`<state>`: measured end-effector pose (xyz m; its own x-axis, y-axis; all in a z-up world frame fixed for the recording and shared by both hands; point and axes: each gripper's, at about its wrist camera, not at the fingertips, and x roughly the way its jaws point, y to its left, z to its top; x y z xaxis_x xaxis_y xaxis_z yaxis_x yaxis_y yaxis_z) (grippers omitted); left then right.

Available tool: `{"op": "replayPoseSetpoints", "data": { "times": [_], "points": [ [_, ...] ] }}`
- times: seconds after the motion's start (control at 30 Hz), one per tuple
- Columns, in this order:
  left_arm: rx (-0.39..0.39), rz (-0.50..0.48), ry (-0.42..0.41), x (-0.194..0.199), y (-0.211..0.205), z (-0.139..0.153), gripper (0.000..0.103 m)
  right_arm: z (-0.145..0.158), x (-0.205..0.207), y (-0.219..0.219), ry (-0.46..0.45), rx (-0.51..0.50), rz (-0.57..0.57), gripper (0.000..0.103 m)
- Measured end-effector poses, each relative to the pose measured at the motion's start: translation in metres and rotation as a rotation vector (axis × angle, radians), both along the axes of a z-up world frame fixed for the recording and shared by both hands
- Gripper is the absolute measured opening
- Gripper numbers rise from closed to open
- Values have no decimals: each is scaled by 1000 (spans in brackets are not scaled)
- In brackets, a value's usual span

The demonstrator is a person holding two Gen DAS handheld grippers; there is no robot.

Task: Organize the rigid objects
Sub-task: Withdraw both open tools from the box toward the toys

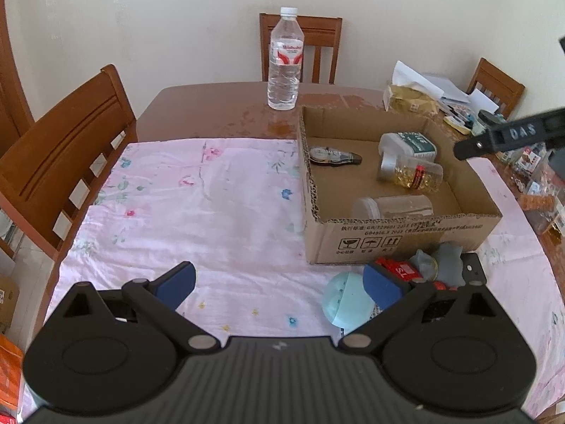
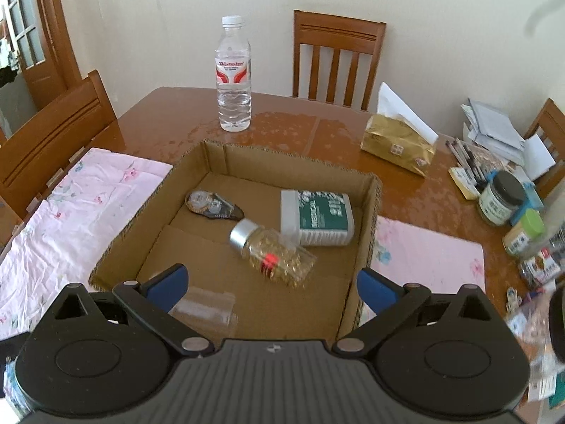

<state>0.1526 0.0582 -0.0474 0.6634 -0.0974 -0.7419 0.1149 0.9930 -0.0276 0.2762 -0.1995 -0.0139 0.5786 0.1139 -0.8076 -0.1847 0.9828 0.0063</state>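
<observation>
A: Where is the cardboard box (image 2: 226, 162) found relative to the right gripper (image 2: 270, 288)?

B: It is seen directly below and ahead of it. The jaws are spread wide, with nothing pressed between the blue pads. A clear jar (image 2: 203, 309) lies on its side at the near wall of the box, just beside the left pad.

A: What else is held in the box?

B: A bottle of yellow capsules (image 2: 273, 256) lies on its side in the middle, touching a white bottle with a green label (image 2: 317, 217). A small dark tape dispenser (image 2: 213, 205) is set apart at the far left.

A: And the left gripper (image 1: 280, 284)?

B: Its jaws are also apart and empty. It is held over a pink flowered cloth (image 1: 183, 205), with the box ahead to the right. A pale blue ball (image 1: 344, 300), a red packet (image 1: 399, 268) and a grey figure (image 1: 439, 261) are seen beside its right finger, outside the near wall.

A: The surface and room?

B: A brown wooden table (image 2: 169, 109) is partly covered by the cloth. A water bottle (image 2: 233, 74) stands upright beyond the box. Wooden chairs (image 2: 337, 56) are placed around, against a pale wall, and a tissue pack (image 2: 397, 143) and clutter are gathered at the right.
</observation>
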Motion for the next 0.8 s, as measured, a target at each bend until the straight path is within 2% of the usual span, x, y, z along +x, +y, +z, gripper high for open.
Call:
{"op": "replayPoseSetpoints", "data": {
  "times": [0.23,0.6,0.8],
  "points": [
    [-3,-29,18,4,-3,-8,101,-14,-41,-1,9,-16,-59,103],
    [28,-100,53,7,-5,-27,101,-73,-80,25,145,37,-167,103],
    [29,-168,77,7,2,-34,101,-94,-96,44,162,56,-264,103]
  ]
}}
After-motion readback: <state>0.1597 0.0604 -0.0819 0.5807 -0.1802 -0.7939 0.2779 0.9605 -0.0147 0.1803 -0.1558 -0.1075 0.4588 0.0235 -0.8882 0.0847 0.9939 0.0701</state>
